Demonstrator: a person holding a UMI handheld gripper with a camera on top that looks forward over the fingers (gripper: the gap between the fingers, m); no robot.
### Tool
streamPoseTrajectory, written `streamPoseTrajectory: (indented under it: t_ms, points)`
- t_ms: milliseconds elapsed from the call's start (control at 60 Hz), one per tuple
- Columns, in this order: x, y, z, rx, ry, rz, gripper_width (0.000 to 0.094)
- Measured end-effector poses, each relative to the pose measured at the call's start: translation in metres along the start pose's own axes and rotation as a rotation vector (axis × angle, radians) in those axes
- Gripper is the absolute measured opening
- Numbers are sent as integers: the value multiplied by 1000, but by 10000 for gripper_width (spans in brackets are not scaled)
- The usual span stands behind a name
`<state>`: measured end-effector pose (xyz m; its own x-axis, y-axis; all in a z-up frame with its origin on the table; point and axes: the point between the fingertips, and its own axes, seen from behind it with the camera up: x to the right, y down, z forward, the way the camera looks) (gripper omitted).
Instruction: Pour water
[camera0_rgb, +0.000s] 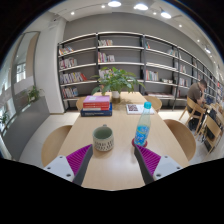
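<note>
The gripper (112, 165) hovered low over the near edge of the wooden table (120, 165), its fingers spread wide and holding nothing, the magenta pads (76, 158) facing each other across bare tabletop. The step in hand looked like the approach: nothing had yet been grasped.

The water bottle (143, 124), clear with a blue cap and blue label, stood upright at about one o'clock from the fingers, beyond the right finger's tip. The cup (103, 138), a dark patterned mug, sat at about eleven o'clock, just ahead of the fingers and near the bottle without touching it. Whether the bottle's cap was loose could not be told.

Farther back, at twelve o'clock, lay a stack of books (97, 104), a potted plant (117, 80) and an open magazine (137, 108); bookshelves (120, 60) lined the far wall.

The next move probably called for swinging toward one o'clock, straddling the bottle's body, closing firmly, then lifting and tipping it over the cup.
</note>
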<state>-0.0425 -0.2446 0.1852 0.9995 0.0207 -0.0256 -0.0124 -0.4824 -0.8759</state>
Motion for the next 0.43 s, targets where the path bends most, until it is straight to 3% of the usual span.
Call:
streamPoseTrajectory:
  t_ms: [167, 433]
  points:
    - [-4, -28, -25, 46, 21, 0, 857]
    - [1, -30, -46, 28, 73, 0, 854]
